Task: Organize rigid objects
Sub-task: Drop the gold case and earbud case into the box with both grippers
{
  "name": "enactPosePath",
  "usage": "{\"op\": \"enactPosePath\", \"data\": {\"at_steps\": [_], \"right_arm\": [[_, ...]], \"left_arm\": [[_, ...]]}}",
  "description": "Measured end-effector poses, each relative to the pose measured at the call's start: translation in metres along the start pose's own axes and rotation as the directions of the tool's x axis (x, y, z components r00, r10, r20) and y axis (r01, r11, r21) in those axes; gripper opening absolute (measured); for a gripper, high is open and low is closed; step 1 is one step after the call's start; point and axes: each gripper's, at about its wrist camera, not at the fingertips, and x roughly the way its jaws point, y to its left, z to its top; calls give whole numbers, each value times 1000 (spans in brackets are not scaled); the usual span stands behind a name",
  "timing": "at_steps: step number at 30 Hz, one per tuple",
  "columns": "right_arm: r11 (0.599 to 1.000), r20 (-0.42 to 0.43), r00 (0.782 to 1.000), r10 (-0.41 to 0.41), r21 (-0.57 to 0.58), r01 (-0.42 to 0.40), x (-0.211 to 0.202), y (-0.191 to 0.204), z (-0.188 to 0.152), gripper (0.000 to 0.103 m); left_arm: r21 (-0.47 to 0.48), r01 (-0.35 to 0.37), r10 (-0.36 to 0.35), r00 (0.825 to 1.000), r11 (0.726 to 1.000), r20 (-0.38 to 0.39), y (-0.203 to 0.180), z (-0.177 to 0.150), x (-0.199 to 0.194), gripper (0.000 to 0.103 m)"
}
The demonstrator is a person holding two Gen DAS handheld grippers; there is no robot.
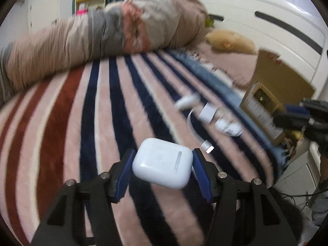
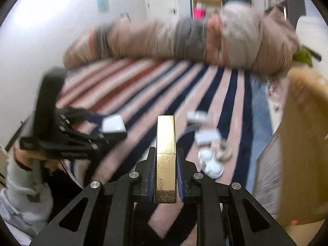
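My left gripper [image 1: 163,166] is shut on a white earbud case [image 1: 163,165] and holds it above the striped blanket [image 1: 82,112]. The case also shows in the right wrist view [image 2: 113,124], held at the left. My right gripper [image 2: 165,176] is shut on a gold lipstick tube [image 2: 165,155] that points forward. On the blanket lie a white charger plug [image 1: 207,112], a short white cable [image 1: 194,131] and white earbuds [image 1: 227,127]. The same pile shows in the right wrist view [image 2: 209,145].
A cardboard box [image 1: 272,94] stands at the bed's right edge; it fills the right side of the right wrist view [image 2: 301,143]. A rolled beige and grey duvet [image 1: 102,32] lies along the far side. A white headboard [image 1: 276,20] is behind the box.
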Motion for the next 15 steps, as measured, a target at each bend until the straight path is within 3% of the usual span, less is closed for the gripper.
{"op": "enactPosePath", "data": {"at_steps": [5,8,10,12,15], "right_arm": [[997,159,985,-71,35,66,-77,-28,18,13],[982,209,961,-184,88,169,-116,-62,13,14],[959,194,942,-275,129,254,-128,-91,4,14],[923,119,929,-351,209,322,-128,-129,-13,14],[899,35,916,-401,210,385,-115,-158,-30,14]], "left_arm": [[88,31,-40,994,996,104,-49,45,-44,54],[138,88,-108,983,987,150,-86,76,-61,54],[180,129,-158,974,975,160,-115,96,-64,54],[219,153,-188,970,964,152,-144,110,-61,54],[289,178,-218,969,941,114,-188,132,-46,54]]}}
